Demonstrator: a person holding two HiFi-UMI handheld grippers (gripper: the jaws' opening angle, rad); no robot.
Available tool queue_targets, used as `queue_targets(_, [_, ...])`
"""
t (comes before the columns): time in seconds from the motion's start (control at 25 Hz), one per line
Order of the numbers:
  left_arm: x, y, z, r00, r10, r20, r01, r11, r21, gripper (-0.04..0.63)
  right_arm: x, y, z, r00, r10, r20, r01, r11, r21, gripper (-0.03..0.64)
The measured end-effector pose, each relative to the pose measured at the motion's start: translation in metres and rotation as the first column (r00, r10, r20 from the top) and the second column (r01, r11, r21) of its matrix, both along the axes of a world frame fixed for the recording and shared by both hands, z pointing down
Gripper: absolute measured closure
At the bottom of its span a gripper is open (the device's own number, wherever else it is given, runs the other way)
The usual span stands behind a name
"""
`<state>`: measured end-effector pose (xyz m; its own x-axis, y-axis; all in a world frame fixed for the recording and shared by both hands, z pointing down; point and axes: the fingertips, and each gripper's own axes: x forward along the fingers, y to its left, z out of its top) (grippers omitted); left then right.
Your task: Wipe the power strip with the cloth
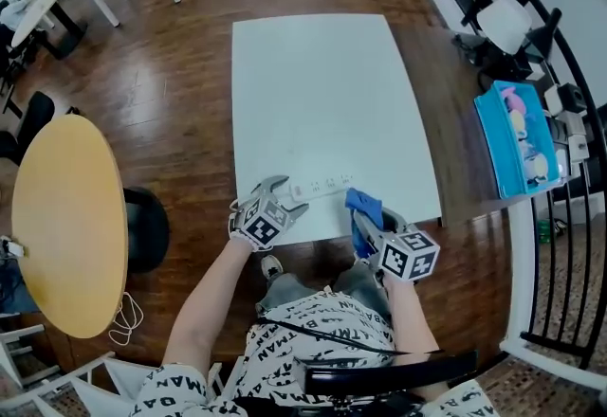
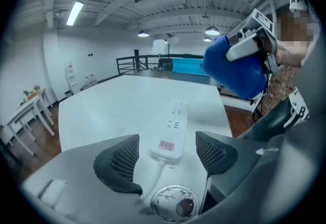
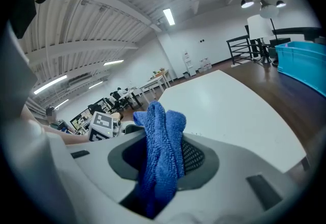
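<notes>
Left gripper (image 2: pixel 167 142): apart, power strip (image 2: pixel 173 125) between jaws | Right gripper (image 3: pixel 164 161): clamped on cloth (image 3: pixel 160 129)

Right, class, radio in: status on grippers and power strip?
Left gripper open, jaws either side of power strip at cord end. Right gripper shut on blue cloth. Nothing in the way.

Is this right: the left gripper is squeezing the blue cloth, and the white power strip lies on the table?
Not quite. The right gripper squeezes the blue cloth, as the right gripper view shows; the left gripper is open. The white power strip does lie on the table.
</notes>
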<state>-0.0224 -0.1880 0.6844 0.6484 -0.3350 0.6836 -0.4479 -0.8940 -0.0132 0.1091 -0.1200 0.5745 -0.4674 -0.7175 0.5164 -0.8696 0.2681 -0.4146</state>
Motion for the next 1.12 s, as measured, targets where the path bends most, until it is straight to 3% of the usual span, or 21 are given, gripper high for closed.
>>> queue_targets(0.16, [0.006, -0.003, 0.018, 0.996, 0.073, 0.042, -0.073, 0.997, -0.017, 0.241, 0.007, 0.005, 0.000, 0.999, 0.039, -0.002, -0.039, 0.999, -0.012, 0.476])
queue_targets(0.48, [0.014, -0.005, 0.045, 0.986, 0.135, 0.103, -0.130, 0.990, -0.054, 0.242, 0.020, 0.018, 0.009, 0.997, 0.081, 0.006, -0.081, 0.996, -0.037, 0.476])
queue_targets(0.68, [0.015, -0.005, 0.048, 0.981, 0.164, 0.104, -0.156, 0.984, -0.080, 0.245, 0.024, 0.024, 0.013, 0.996, 0.091, 0.010, -0.090, 0.995, -0.045, 0.476])
queue_targets(0.8, [0.016, -0.005, 0.045, 0.973, 0.199, 0.114, -0.192, 0.979, -0.072, 0.294, 0.023, 0.026, 0.014, 0.996, 0.092, 0.015, -0.092, 0.995, -0.047, 0.476])
queue_targets(0.96, [0.017, 0.000, 0.044, 0.972, 0.193, 0.133, -0.187, 0.981, -0.053, 0.313, 0.022, 0.029, 0.016, 0.997, 0.069, 0.018, -0.068, 0.996, -0.053, 0.476])
queue_targets(1.12, [0.018, -0.002, 0.026, 0.984, 0.143, 0.109, -0.144, 0.990, 0.003, 0.310, 0.017, 0.023, 0.012, 1.000, -0.021, 0.002, 0.021, 0.999, -0.040, 0.476])
